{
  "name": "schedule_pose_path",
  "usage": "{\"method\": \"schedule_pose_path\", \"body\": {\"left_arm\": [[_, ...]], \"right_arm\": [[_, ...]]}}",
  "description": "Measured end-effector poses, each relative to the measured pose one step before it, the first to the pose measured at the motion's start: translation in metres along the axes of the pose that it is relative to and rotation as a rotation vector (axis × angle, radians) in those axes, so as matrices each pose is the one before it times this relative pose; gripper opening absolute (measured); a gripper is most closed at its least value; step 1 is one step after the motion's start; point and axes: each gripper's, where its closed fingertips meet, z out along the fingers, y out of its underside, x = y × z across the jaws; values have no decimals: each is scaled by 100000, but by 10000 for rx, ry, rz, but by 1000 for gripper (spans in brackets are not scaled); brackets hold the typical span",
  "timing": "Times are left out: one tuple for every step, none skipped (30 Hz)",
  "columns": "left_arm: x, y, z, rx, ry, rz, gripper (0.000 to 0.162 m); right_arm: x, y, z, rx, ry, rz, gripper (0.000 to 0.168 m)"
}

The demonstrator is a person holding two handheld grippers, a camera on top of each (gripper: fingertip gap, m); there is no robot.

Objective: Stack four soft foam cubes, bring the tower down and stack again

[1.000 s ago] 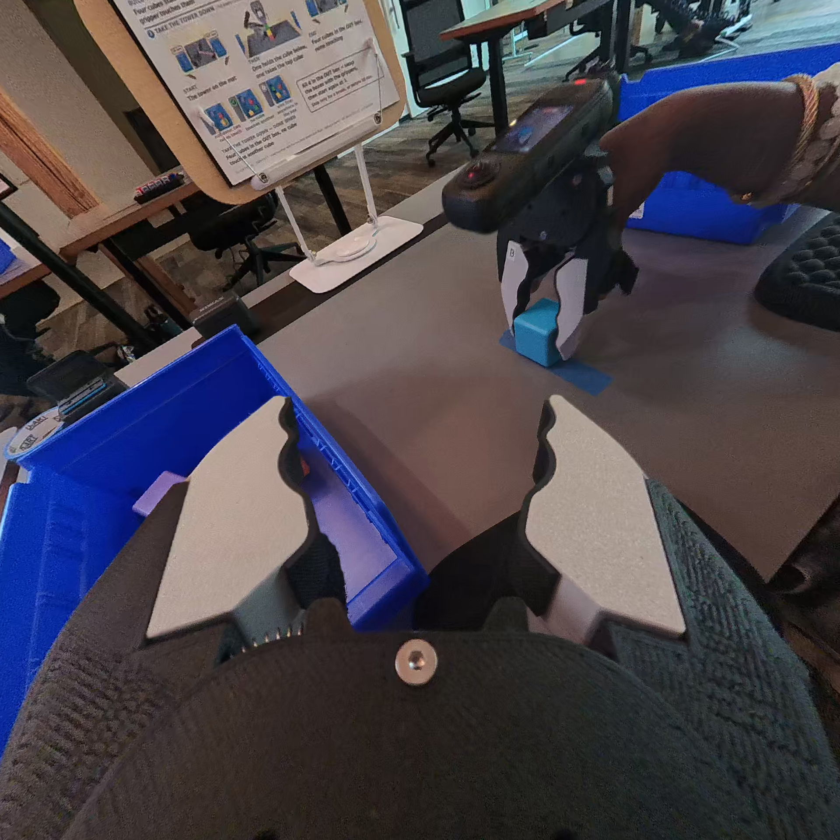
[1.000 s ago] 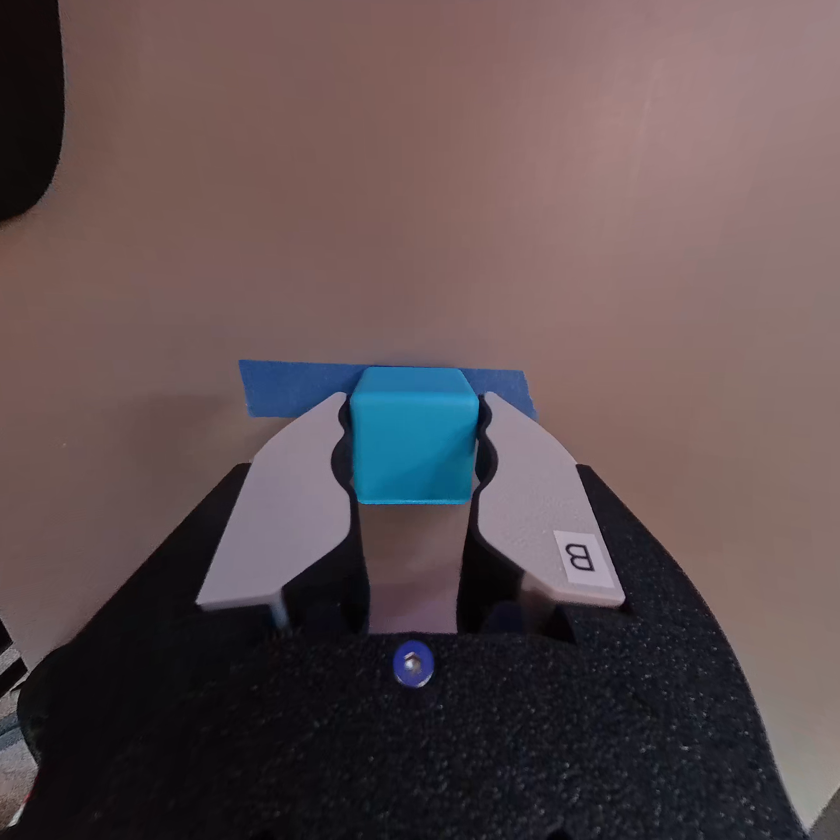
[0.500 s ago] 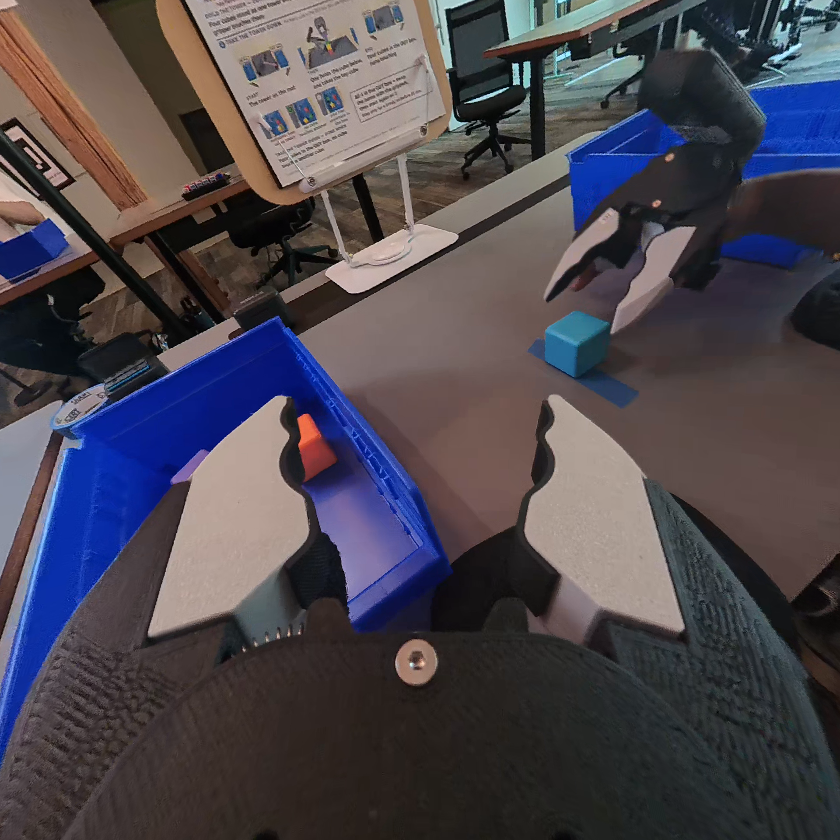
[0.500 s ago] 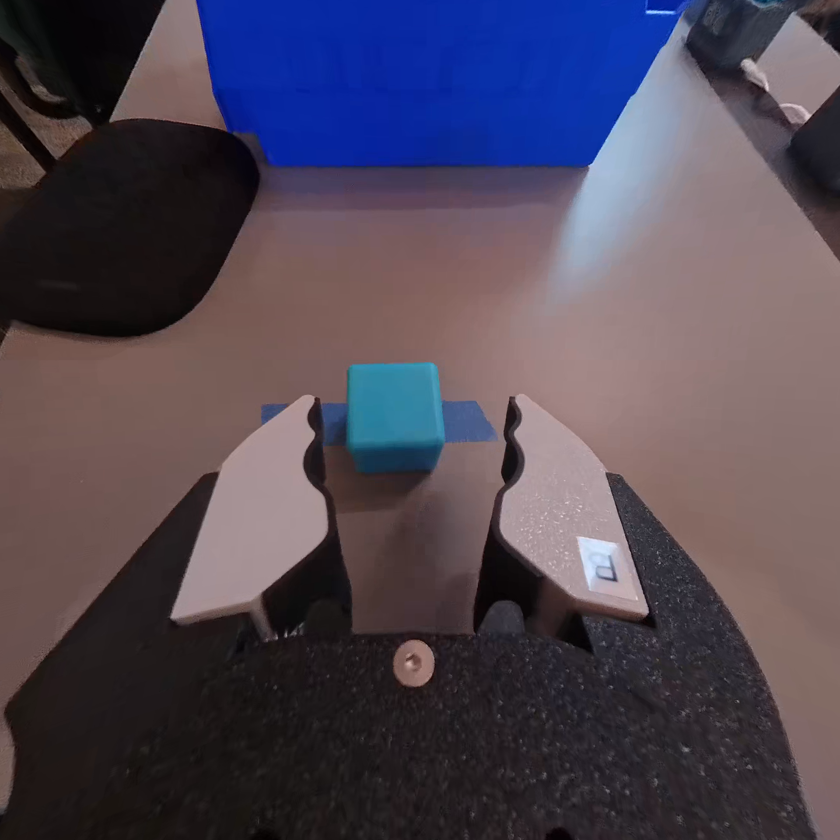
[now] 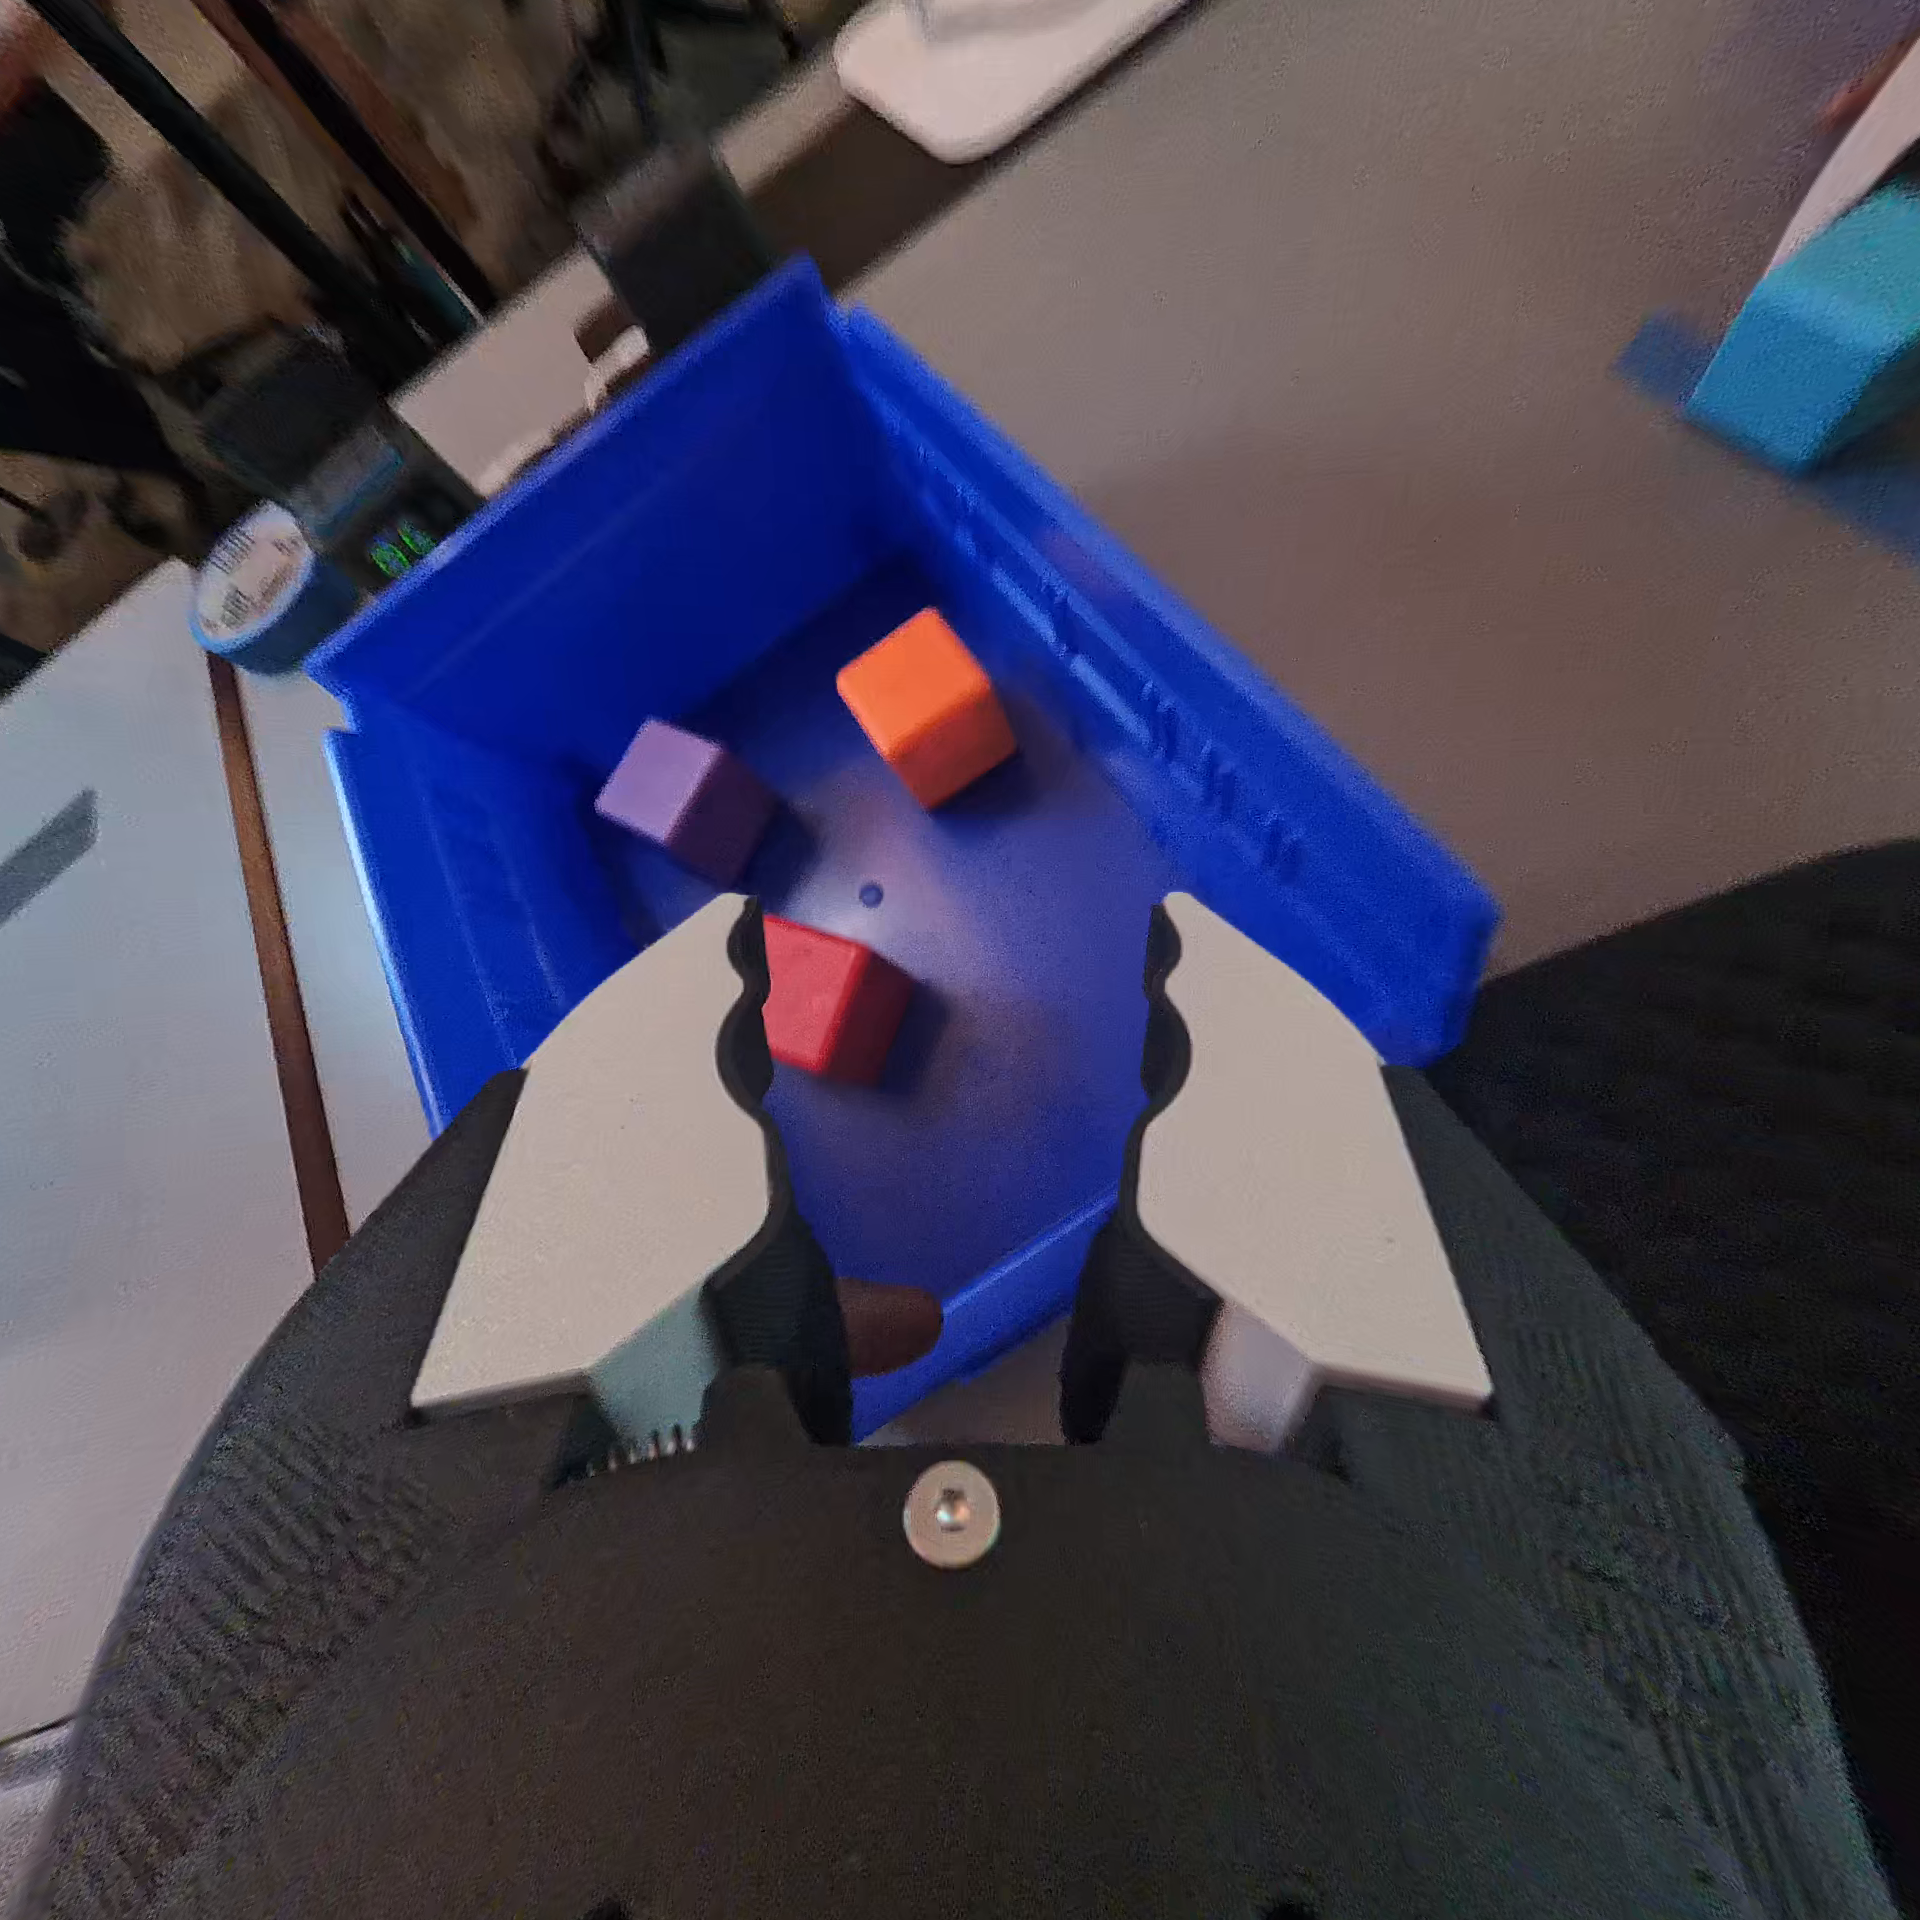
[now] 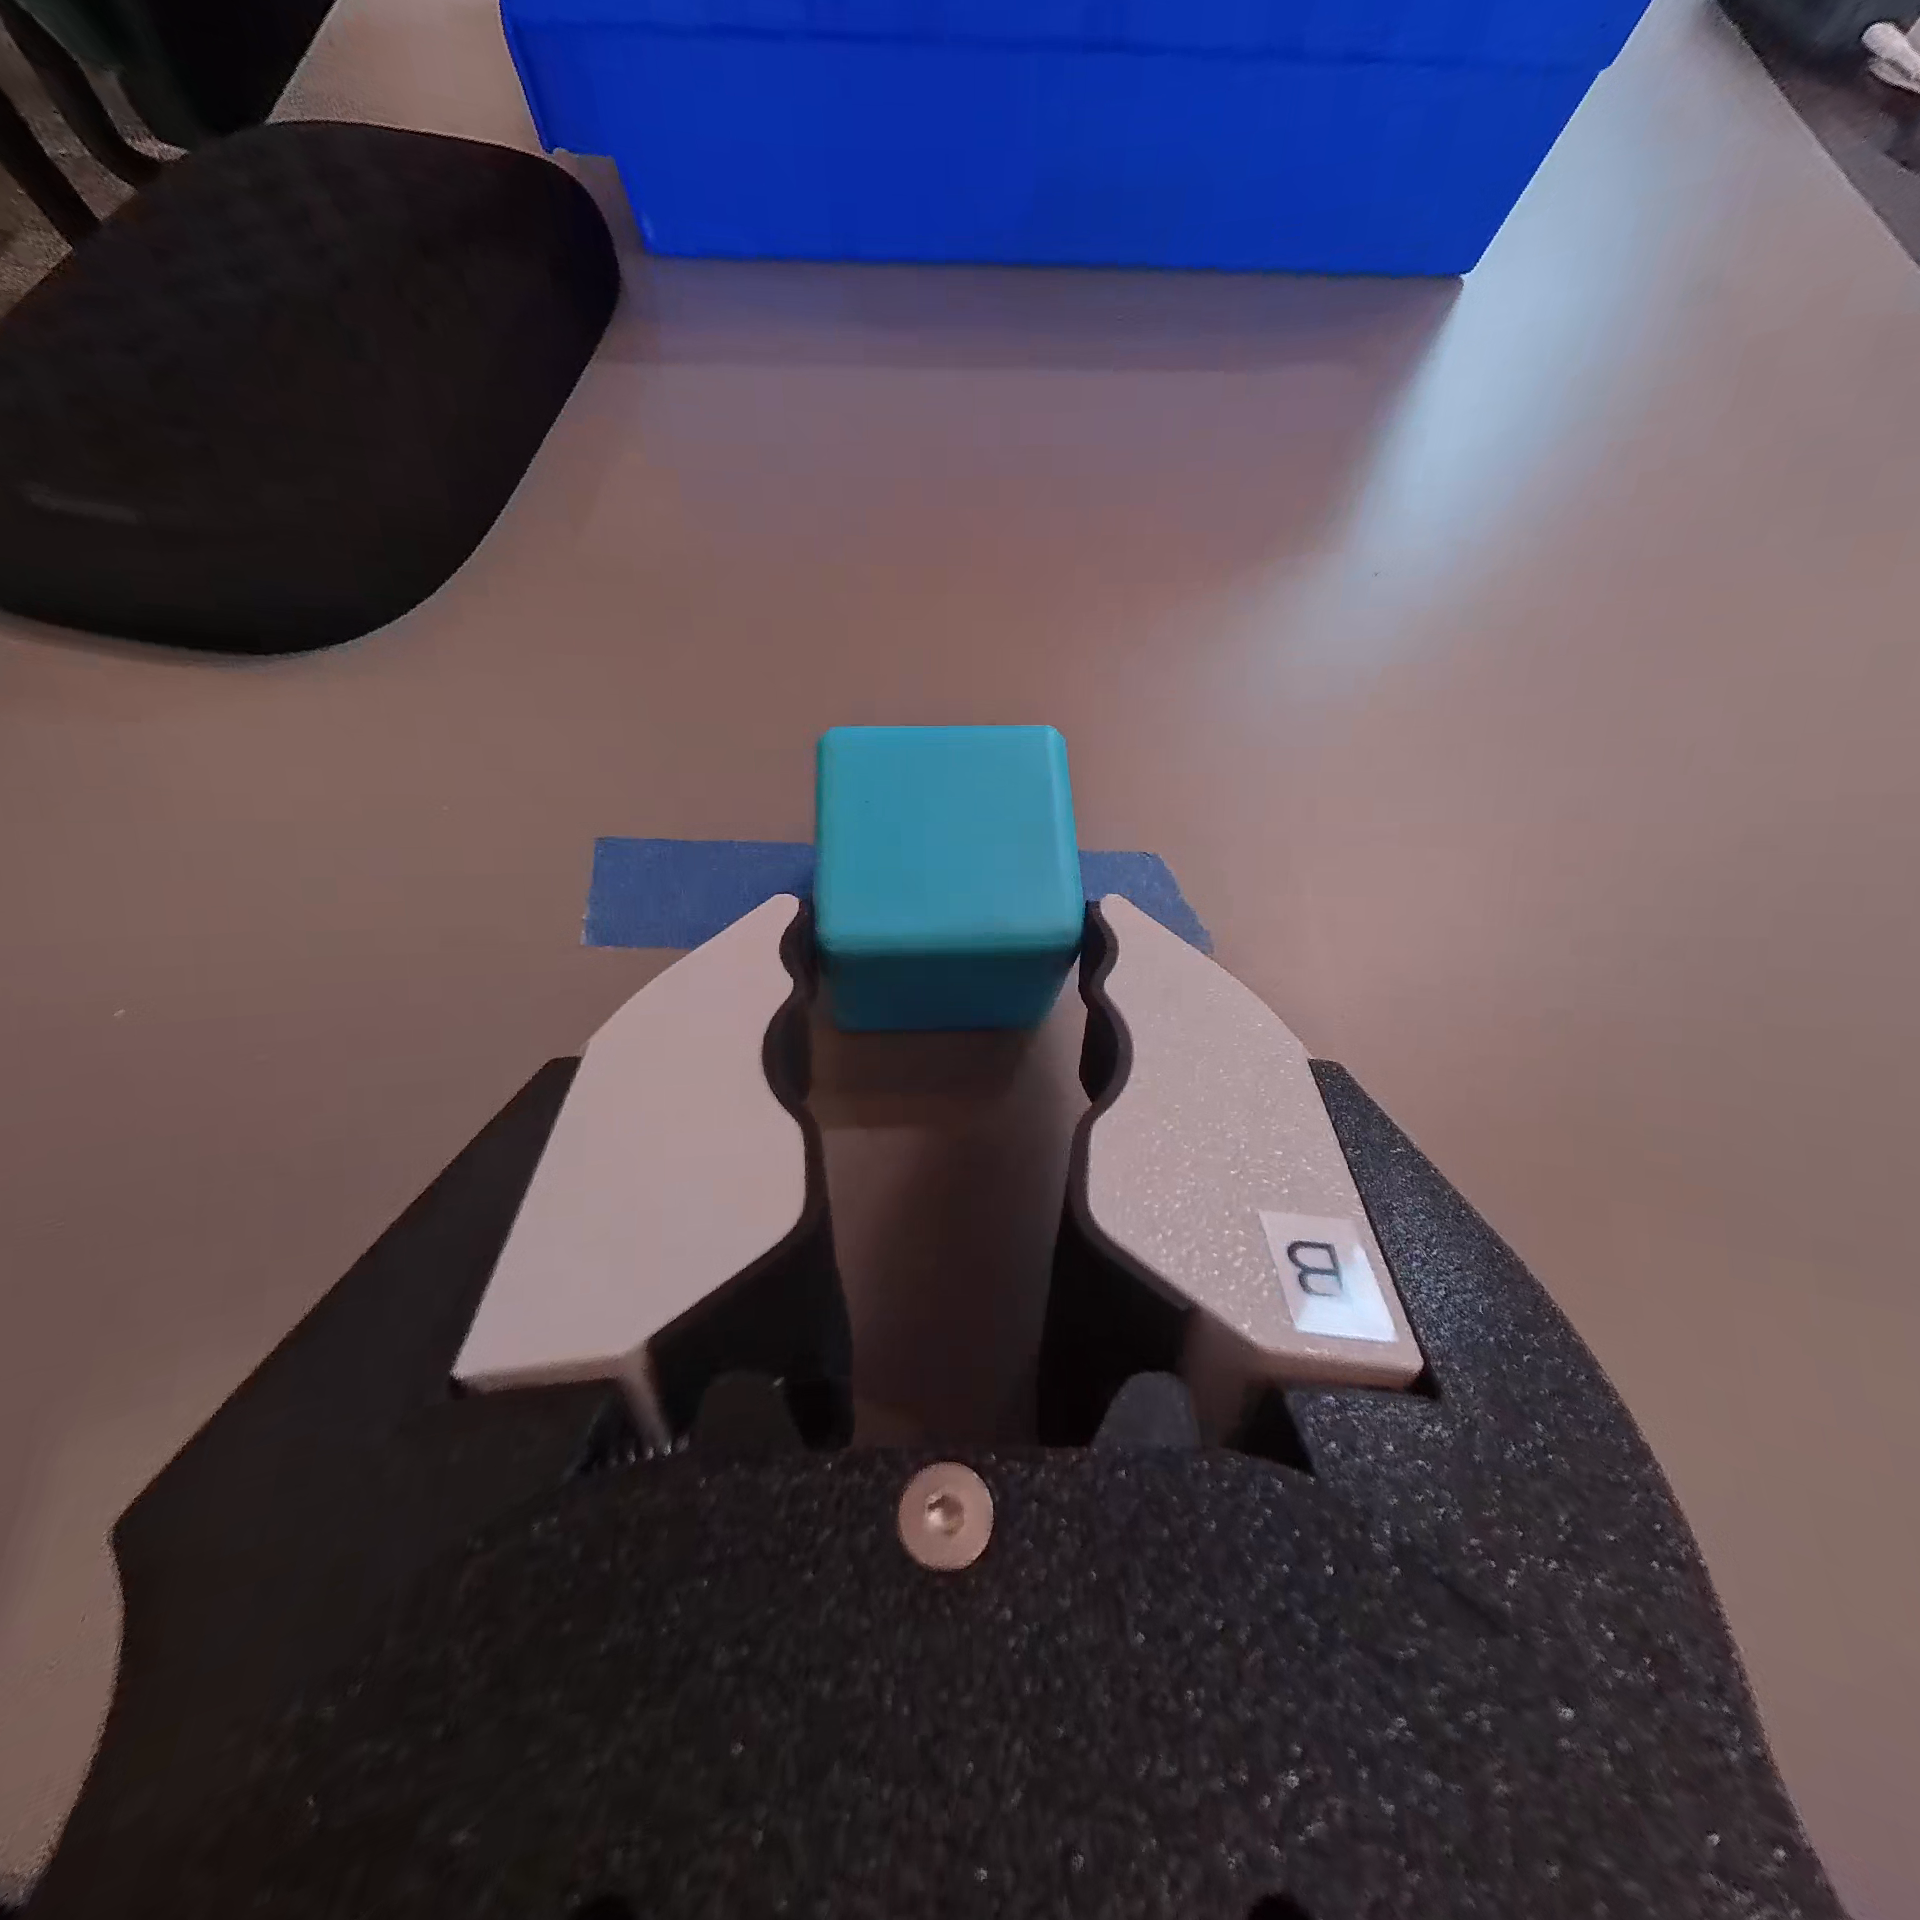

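Observation:
In the left wrist view a blue bin holds an orange cube, a purple cube and a red cube, all lying apart. My left gripper is open and empty above the bin, with its left finger just beside the red cube. A teal cube sits on a strip of blue tape on the grey table. My right gripper is shut on the teal cube, its fingertips pressed against the cube's near sides. The teal cube also shows in the left wrist view, blurred, at the upper right.
A second blue bin stands behind the teal cube. A black mat lies to its far left. In the left wrist view a tape roll sits behind the bin and a black mat lies to its right. One gripper's finger ends stand about 30 cm off the other's.
My left gripper has swung left and down over the bin, so the three cubes inside now show. My right gripper let go of the teal cube, then closed on it again.

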Motion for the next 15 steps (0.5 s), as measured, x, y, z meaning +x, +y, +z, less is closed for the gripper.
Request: {"method": "schedule_pose_path", "body": {"left_arm": [[-701, 964, 871, -792, 416, 166, 68], [-665, 867, 930, -746, 427, 242, 67], [-756, 721, 920, -675, 335, 340, 67], [-908, 570, 875, -591, 146, 376, 65], [-949, 544, 826, -569, 22, 324, 66], [-780, 559, 774, -604, 31, 251, 66], [-482, 519, 735, -571, 121, 217, 65], [-229, 442, 718, -482, 183, 194, 65], [9, 357, 693, -399, 245, 181, 66], [174, 273, 658, -306, 293, 163, 66], [248, 233, 626, -224, 292, 162, 66], [87, 145, 579, -140, 168, 190, 65], [-137, 63, 505, -54, -9, 137, 57], [-60, 50, 360, -33, 30, 59, 49], [-52, -72, -39, 24, 31, -9, 49]], "right_arm": [[-30, 2, -5, 1, -14, -13, 49], [-21, 15, -6, 0, -8, -8, 49], [-1, 5, -7, -1, -4, 4, 49], [-10, 5, -7, -1, 1, 4, 49], [-6, 12, -1, -1, 1, -1, 49], [-1, 0, 0, 0, 0, 0, 49], [-3, 1, 17, -1, -2, 2, 49], [-1, 0, 0, 0, -1, 0, 49], [-4, 3, -6, 0, 2, -1, 49], [9, 8, 5, 0, 5, -4, 49], [-9, -1, 0, 0, 3, -3, 49], [2, -4, 6, 0, -3, 3, 49], [2, 1, 0, 0, -6, 6, 49], [-6, 5, 11, 0, -7, 6, 49], [-2, 1, 0, 0, -8, 7, 49]]}}
